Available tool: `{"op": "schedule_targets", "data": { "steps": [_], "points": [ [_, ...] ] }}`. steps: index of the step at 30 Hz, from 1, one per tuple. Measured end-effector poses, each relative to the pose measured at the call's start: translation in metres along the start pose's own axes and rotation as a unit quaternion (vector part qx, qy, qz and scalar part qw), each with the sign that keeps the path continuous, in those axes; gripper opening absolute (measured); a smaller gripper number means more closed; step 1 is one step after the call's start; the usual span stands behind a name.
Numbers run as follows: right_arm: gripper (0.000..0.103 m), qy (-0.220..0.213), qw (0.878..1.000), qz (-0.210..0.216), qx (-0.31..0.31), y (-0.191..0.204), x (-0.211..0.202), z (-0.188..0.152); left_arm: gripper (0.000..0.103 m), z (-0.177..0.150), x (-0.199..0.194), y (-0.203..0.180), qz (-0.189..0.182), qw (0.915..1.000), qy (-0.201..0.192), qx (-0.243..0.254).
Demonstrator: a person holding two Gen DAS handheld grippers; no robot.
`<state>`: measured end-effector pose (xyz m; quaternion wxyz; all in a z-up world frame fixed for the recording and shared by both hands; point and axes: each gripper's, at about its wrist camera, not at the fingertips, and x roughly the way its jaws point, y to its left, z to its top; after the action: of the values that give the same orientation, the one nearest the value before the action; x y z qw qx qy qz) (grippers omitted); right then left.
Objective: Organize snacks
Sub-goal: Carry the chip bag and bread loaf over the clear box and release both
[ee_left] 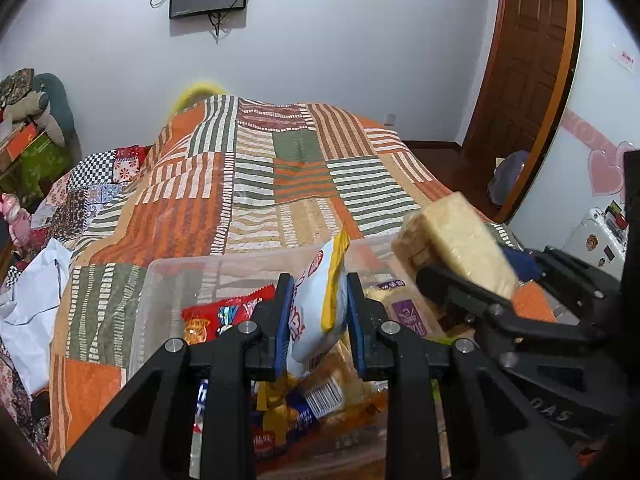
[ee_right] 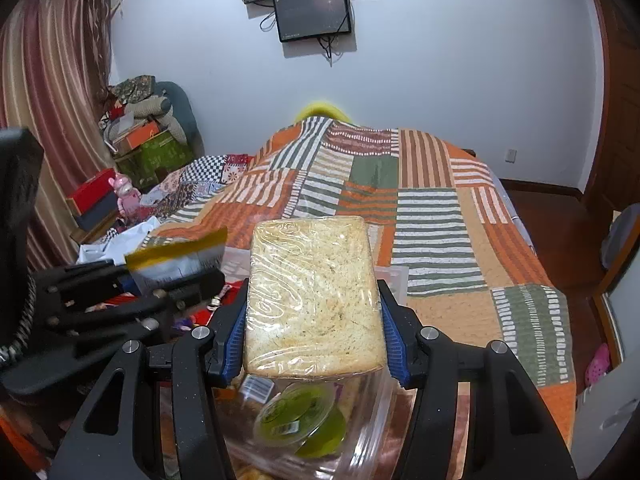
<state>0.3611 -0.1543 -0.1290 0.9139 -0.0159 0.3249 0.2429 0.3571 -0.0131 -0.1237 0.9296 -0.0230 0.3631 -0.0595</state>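
Observation:
My left gripper (ee_left: 318,312) is shut on a white and yellow snack bag (ee_left: 320,304), held above a clear plastic bin (ee_left: 176,276) with several snack packets in it, among them a red packet (ee_left: 216,316). My right gripper (ee_right: 312,320) is shut on a plastic-wrapped block of pale bread-like snack (ee_right: 312,296), held above the same bin (ee_right: 368,432), over a green jelly cup (ee_right: 296,412). In the left wrist view the wrapped block (ee_left: 456,236) and the right gripper show at the right. In the right wrist view the left gripper's bag (ee_right: 176,258) shows at the left.
The bin stands on a bed with an orange, green and white patchwork quilt (ee_left: 256,184). Screens hang on the white wall (ee_right: 312,12). Boxes and clutter (ee_right: 136,148) pile up left of the bed. A wooden door (ee_left: 524,60) and wooden floor lie right.

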Motion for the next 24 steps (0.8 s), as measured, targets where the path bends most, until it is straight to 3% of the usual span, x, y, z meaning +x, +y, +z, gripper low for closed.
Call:
{"op": "schedule_targets", "data": {
  "steps": [11,22,24],
  "points": [
    [0.053,0.042,0.999,0.011,0.018,-0.009,0.021,-0.009,0.026,-0.005,0.023,0.000,-0.004,0.9994,0.032,0.009],
    [0.055,0.033,0.999,0.014,0.011,-0.004,0.002,-0.005,0.033,-0.008,-0.002,0.003,-0.017,0.9996,0.023,0.006],
    [0.055,0.024,1.000,0.011,0.004,-0.001,-0.009,-0.005,0.039,-0.009,-0.012,0.002,-0.015,0.9997,0.016,0.009]
  ]
}}
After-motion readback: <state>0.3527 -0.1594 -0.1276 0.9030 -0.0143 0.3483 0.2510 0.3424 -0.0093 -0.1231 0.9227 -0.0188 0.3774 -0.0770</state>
